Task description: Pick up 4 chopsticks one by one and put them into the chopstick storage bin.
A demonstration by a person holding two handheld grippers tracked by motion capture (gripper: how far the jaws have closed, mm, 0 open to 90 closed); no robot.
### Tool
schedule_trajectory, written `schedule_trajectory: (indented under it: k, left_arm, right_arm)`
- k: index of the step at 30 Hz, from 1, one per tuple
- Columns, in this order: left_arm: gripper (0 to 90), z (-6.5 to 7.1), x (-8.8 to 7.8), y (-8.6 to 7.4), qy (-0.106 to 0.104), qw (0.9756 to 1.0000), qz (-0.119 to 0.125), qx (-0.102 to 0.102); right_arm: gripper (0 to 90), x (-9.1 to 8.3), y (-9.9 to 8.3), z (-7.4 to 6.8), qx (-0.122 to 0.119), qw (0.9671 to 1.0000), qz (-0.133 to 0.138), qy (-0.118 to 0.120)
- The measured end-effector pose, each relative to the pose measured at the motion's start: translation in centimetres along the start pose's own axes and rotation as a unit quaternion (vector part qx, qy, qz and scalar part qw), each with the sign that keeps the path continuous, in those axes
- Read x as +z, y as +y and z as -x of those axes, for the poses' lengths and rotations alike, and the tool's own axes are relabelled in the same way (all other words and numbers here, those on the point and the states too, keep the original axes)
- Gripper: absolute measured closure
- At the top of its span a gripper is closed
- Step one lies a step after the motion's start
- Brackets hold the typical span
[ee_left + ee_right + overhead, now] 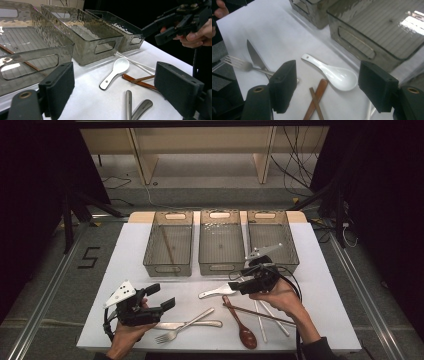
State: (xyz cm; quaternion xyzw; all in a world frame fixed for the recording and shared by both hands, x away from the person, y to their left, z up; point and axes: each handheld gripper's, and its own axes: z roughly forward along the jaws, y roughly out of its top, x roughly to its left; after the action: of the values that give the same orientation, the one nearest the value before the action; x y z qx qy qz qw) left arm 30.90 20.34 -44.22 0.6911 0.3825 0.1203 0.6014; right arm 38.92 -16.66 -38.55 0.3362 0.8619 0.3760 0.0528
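Right now my right gripper (239,285) hangs with its jaws spread wide and nothing between the pads, poised just above the white spoon (337,73), which lies flat on the table (130,265) directly ahead of the jaws, bowl toward the near bin. My worry is the clutter under the tool: the brown wooden spoon (318,95) and a brown chopstick (315,103) cross just below the white spoon's bowl, so a descent that lands a little short would catch those instead, or pinch two pieces at once. The white spoon is glossy and curved; if the pads close on the bowl and not on the handle, I judge it may squirt out sideways. Beyond the jaws to one side lie the fork (239,63) and knife (255,57), well apart. Farther out stand the three grey bins (221,242), the near one close enough that a hasty lift could knock its wall. My left gripper (162,297) waits off to the side, jaws likewise apart and empty, clear of everything.
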Motion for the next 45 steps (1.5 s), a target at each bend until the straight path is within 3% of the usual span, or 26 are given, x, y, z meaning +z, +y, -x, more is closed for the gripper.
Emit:
schedule_trajectory:
  k: [12,21,28,35,40,45]
  left_arm:
    - [16.3,0.1,0.0,0.0,-0.001,1.0000,0.000,0.001]
    - [16.3,0.1,-0.1,0.1,-0.002,1.0000,0.001,0.002]
    - [16.3,0.1,0.0,0.1,-0.002,1.0000,-0.001,0.004]
    - [16.2,0.1,0.0,0.1,-0.002,1.0000,-0.001,0.004]
    - [16.2,0.1,-0.1,0.1,-0.002,1.0000,-0.001,0.004]
    - [16.2,0.1,0.0,0.1,-0.002,1.0000,-0.001,0.004]
  right_arm:
    - [31.5,-0.4,-2.9,0.3,-0.008,0.9986,-0.051,-0.015]
    - [35.9,0.6,-4.5,0.1,-0.027,0.9921,-0.118,-0.030]
    - [47.2,1.1,-5.6,0.1,-0.033,0.9871,-0.152,-0.035]
    - [57.7,2.2,-6.3,-0.5,-0.059,0.9827,-0.174,-0.024]
    - [63.7,2.8,-6.6,-0.6,-0.074,0.9779,-0.192,-0.036]
    - [68.7,3.2,-6.8,-0.7,-0.080,0.9760,-0.199,-0.038]
